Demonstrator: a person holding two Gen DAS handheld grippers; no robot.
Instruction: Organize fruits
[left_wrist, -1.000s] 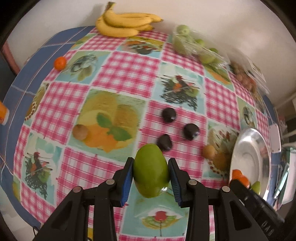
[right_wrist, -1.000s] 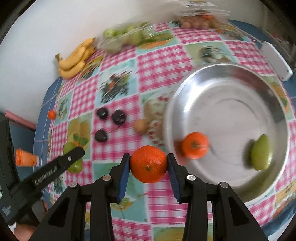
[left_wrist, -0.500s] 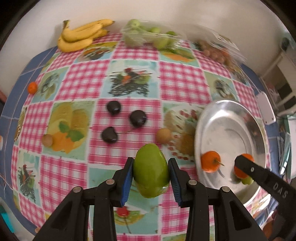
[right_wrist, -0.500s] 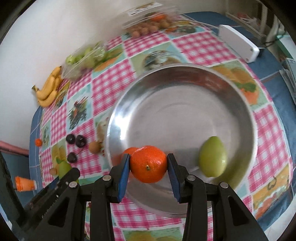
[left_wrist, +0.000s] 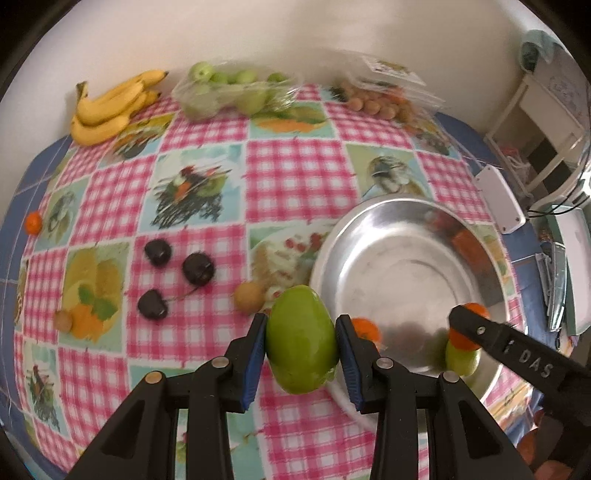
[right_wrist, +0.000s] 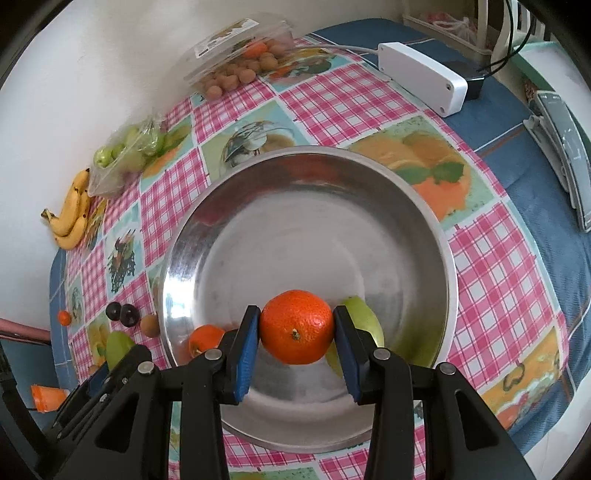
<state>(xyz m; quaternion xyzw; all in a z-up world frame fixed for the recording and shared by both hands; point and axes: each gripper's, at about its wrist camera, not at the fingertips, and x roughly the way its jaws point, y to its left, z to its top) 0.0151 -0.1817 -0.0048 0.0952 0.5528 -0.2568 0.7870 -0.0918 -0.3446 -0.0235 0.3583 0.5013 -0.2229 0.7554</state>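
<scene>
Two clamped fruits: green mango (left_wrist: 301, 341), tangerine (right_wrist: 296, 326).

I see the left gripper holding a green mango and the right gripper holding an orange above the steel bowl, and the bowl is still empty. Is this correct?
Not quite: the steel bowl is not empty. The right wrist view shows an orange fruit and a green fruit already lying in it. The rest holds: the left gripper grips the green mango, and the right gripper holds the orange above the bowl.
</scene>
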